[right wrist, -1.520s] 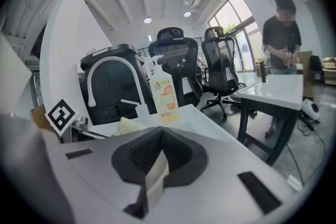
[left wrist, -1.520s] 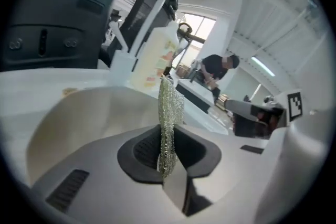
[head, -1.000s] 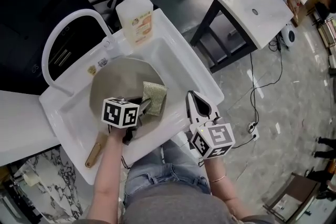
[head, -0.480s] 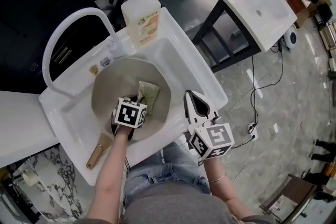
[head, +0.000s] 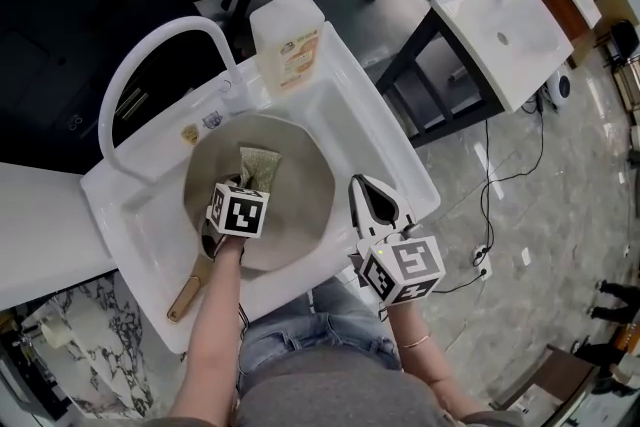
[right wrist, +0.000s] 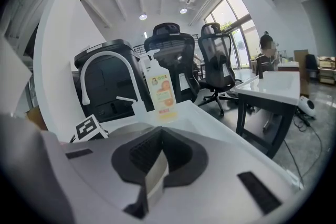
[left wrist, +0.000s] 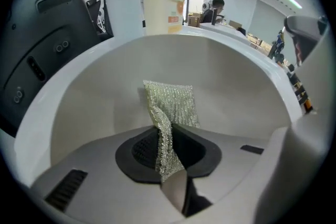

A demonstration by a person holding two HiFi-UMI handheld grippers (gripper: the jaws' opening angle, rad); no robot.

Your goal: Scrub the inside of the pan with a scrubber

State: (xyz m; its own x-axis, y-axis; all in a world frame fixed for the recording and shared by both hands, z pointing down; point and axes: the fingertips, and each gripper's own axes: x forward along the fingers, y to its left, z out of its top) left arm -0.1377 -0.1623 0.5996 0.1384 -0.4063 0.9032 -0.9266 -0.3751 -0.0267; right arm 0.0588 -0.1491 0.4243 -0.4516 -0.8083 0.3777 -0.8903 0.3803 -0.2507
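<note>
A grey round pan (head: pixel 300 205) lies in the white sink (head: pixel 340 105), its wooden handle (head: pixel 185 295) pointing to the near left. My left gripper (head: pixel 240 183) is inside the pan, shut on a greenish mesh scrubber (head: pixel 258 165) that lies against the pan's far inner side. In the left gripper view the scrubber (left wrist: pixel 170 113) runs from between the jaws up onto the pan's wall (left wrist: pixel 241 97). My right gripper (head: pixel 375 203) hovers over the sink's right rim, shut, with nothing in it; its own view shows the jaws closed together (right wrist: pixel 157 165).
A soap bottle (head: pixel 288 33) stands at the sink's far edge beside the curved white tap (head: pixel 165 45). A second white sink on a black frame (head: pixel 505 35) is at the far right, with a person by it. Cables lie on the floor.
My left gripper has dragged the scrubber from the pan's right side up toward its far left. The right gripper has stayed over the sink's rim.
</note>
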